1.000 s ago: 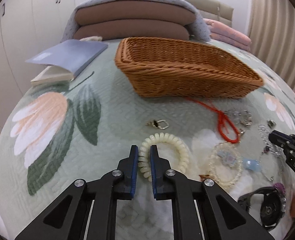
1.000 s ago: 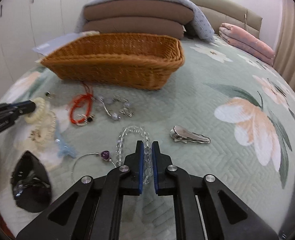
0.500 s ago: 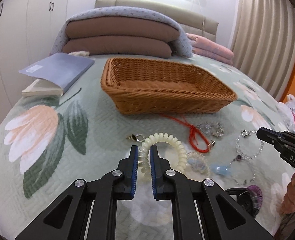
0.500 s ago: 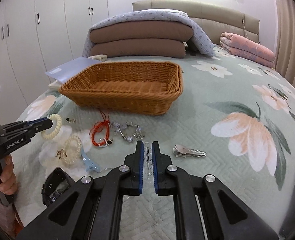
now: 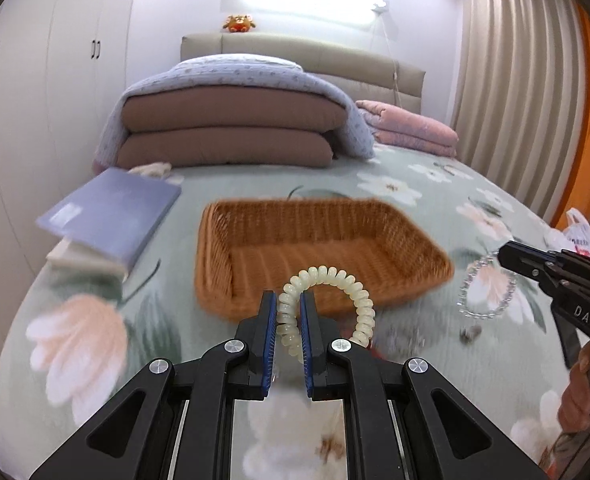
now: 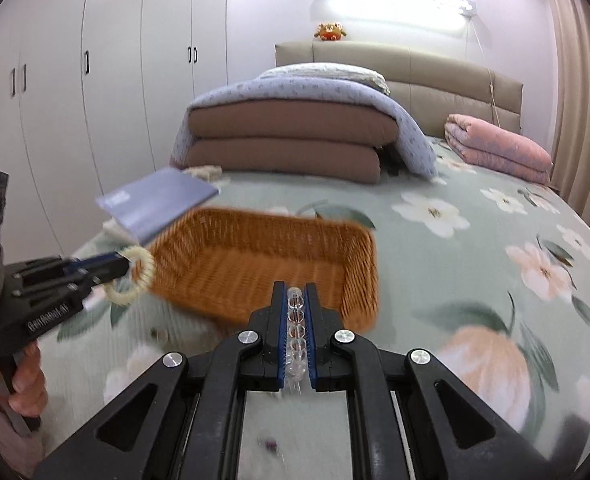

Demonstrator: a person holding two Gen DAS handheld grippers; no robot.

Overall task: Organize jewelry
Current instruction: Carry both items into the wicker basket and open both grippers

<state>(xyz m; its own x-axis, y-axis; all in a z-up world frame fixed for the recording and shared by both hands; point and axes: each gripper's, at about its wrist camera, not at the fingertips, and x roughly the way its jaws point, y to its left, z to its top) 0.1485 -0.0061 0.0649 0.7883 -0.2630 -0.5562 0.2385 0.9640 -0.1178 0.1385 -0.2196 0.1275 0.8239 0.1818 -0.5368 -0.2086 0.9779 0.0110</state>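
Both tongs have risen from the bed since the earlier frames. Left tongs (image 5: pixel 288 300) clenched on the cream coil bracelet (image 5: pixel 337 280), held in front of the wicker basket (image 5: pixel 255 240). Right tongs (image 6: pixel 295 294) clenched on the clear bead bracelet (image 6: pixel 295 332), at the basket's near right corner above the floral bedspread (image 6: pixel 475 248).
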